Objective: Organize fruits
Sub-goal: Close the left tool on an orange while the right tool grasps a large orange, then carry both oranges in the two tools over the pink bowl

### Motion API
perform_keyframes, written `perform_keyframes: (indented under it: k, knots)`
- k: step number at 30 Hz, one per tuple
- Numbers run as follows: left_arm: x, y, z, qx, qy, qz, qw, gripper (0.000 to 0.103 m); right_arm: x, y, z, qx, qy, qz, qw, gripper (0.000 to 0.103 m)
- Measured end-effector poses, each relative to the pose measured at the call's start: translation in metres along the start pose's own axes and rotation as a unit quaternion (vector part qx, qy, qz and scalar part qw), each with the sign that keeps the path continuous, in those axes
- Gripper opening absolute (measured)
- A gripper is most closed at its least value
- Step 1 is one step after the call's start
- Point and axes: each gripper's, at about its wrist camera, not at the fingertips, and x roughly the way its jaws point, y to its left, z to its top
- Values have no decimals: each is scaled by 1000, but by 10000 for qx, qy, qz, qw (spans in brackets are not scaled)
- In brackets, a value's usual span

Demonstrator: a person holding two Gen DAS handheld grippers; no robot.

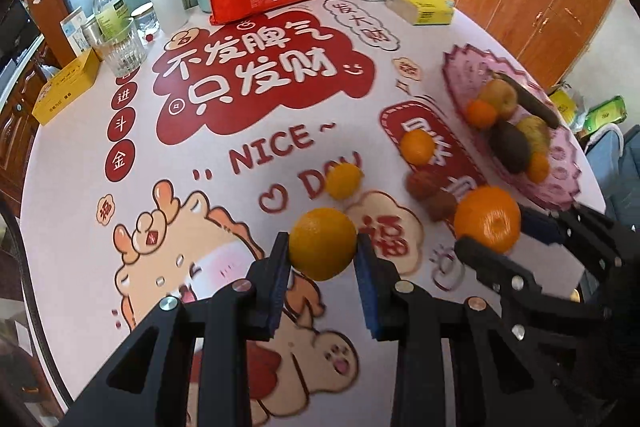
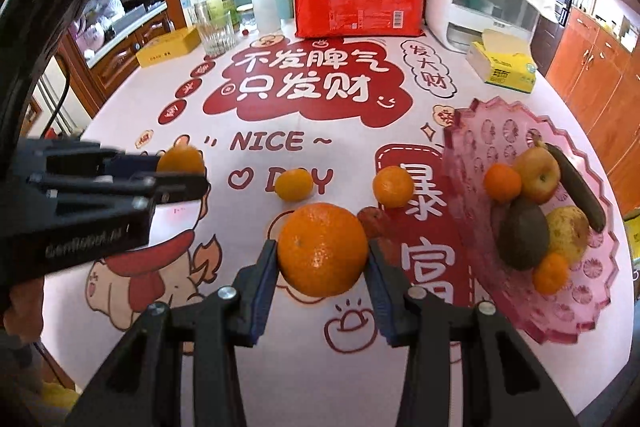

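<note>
Clamping the left claw (image 1: 323, 247) on a small orange (image 1: 322, 243) and the right claw (image 2: 322, 251) on a bigger orange (image 2: 322, 249), we judged both firm, round, roll-prone, best pinched across their middles.

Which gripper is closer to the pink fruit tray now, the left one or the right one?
Right. The right gripper, holding a big orange, is beside the pink tray. The left gripper, holding a smaller orange, is farther away.
</note>
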Motion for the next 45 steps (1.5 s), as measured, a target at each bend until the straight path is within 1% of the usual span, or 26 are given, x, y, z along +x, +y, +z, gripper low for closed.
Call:
perform_keyframes:
  k: [4, 8, 14, 20, 23, 26, 29, 34, 39, 45]
  knots:
    - [-21, -19, -10, 63, -122, -61, 9999, 30, -23, -8, -3, 63, -124, 8, 9999, 43]
    - [-41, -38, -11, 109, -330, -132, 9993, 30, -44, -17, -5, 80, -253, -40, 9996, 43]
    - [-52, -73, -6, 203, -476, -285, 9983, 30, -74, -35, -13, -4, -465, -244, 9986, 43]
    - [-54, -124, 6, 316, -530, -346, 9975, 30, -95, -79, -22, 66, -565, -345, 9978, 43]
    - [-57, -152, 16, 409, -637, -314, 9966, 30, -105, -107, -20, 151, -615, -390, 9972, 43]
    - [-58, -171, 25, 413, -729, -275, 9961, 30, -113, -133, -17, 215, -716, -430, 9963, 43]
    - [-52, -188, 34, 369, -719, -244, 9964, 30, -112, -156, -15, 235, -700, -395, 9965, 43]
    - [-29, -211, 51, 241, -628, -116, 9977, 30, -99, -190, -9, 150, -563, -312, 9978, 43]
    - [6, -222, 70, 58, -440, 76, 9990, 30, -80, -220, 9, 56, -507, -273, 9983, 43]
    - [43, -227, 82, -107, -228, 425, 9988, 30, -43, -248, 28, 184, -173, -9, 9997, 43]
